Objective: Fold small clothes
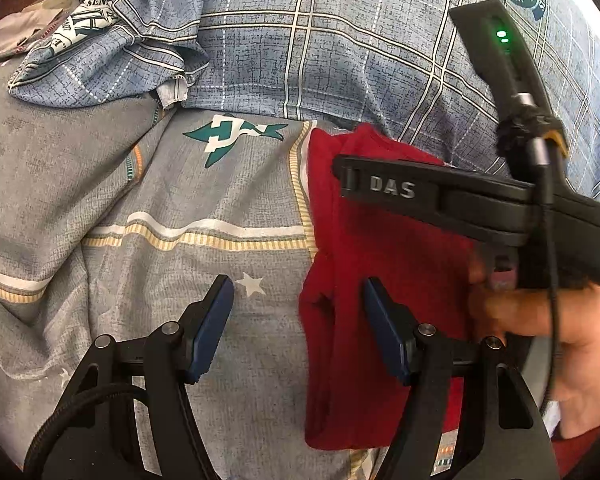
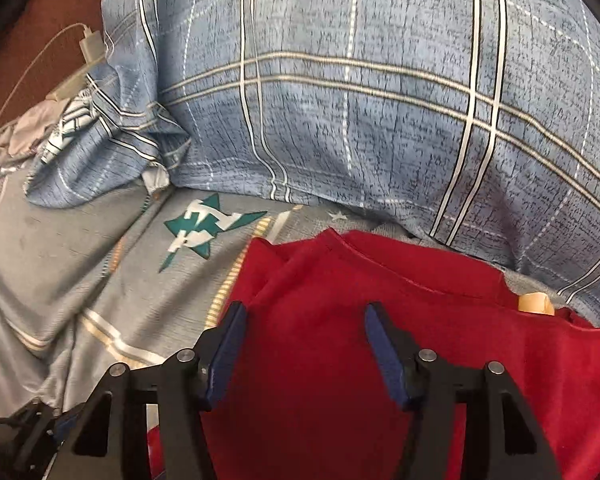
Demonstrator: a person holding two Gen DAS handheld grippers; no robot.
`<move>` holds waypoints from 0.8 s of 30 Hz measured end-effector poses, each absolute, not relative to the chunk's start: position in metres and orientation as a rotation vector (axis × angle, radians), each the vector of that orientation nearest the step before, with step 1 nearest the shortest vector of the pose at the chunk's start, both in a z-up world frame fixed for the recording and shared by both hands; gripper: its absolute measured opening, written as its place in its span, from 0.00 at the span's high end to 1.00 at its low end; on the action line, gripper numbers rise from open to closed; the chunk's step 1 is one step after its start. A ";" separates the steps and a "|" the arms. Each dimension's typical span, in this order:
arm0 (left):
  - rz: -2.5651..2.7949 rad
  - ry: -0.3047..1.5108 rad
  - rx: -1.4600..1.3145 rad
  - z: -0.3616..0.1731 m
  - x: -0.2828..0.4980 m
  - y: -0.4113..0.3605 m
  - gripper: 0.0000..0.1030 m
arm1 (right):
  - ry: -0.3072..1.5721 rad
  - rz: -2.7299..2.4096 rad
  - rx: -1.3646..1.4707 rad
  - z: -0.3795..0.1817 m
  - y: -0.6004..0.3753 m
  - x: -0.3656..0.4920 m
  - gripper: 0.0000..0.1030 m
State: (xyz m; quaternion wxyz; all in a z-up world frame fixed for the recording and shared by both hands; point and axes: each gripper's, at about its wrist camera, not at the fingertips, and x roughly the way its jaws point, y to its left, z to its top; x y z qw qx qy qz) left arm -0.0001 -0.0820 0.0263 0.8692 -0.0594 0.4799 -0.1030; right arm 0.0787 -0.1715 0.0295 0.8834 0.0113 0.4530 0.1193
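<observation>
A red garment (image 1: 364, 320) lies on the grey bedsheet (image 1: 140, 200), folded into a narrow upright band in the left wrist view. My left gripper (image 1: 298, 288) is open above the garment's left edge, its right finger over the red cloth. The right gripper's black body, marked DAS (image 1: 440, 200), lies across the garment's upper right, held by a hand. In the right wrist view the red garment (image 2: 340, 360) fills the lower frame. My right gripper (image 2: 306, 316) is open over it, holding nothing.
A blue plaid pillow (image 2: 360, 100) lies just behind the garment. A crumpled blue plaid cloth (image 1: 100, 52) sits at the back left. A white charger and cable (image 2: 92, 46) lie at the far left on a brown surface. A small tan object (image 2: 536, 304) peeks out at the garment's right edge.
</observation>
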 end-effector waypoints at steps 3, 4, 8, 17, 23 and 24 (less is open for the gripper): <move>-0.206 1.005 -0.133 0.025 0.001 -0.080 0.32 | 0.932 0.228 0.008 0.026 -0.166 0.087 0.44; -0.200 1.007 -0.137 0.025 0.002 -0.080 0.32 | 0.933 0.223 -0.008 0.024 -0.163 0.089 0.44; -0.201 1.021 -0.170 0.023 0.007 -0.075 0.32 | 0.935 0.213 -0.019 0.022 -0.158 0.098 0.43; -0.227 1.059 -0.237 0.020 0.012 -0.067 0.32 | 0.977 0.274 0.180 0.036 -0.183 0.100 0.42; -0.223 1.047 -0.216 0.021 0.010 -0.069 0.32 | 0.993 0.249 0.029 0.035 -0.155 0.098 0.42; -0.224 1.049 -0.219 0.020 0.011 -0.068 0.32 | 0.992 0.226 -0.013 0.033 -0.148 0.099 0.40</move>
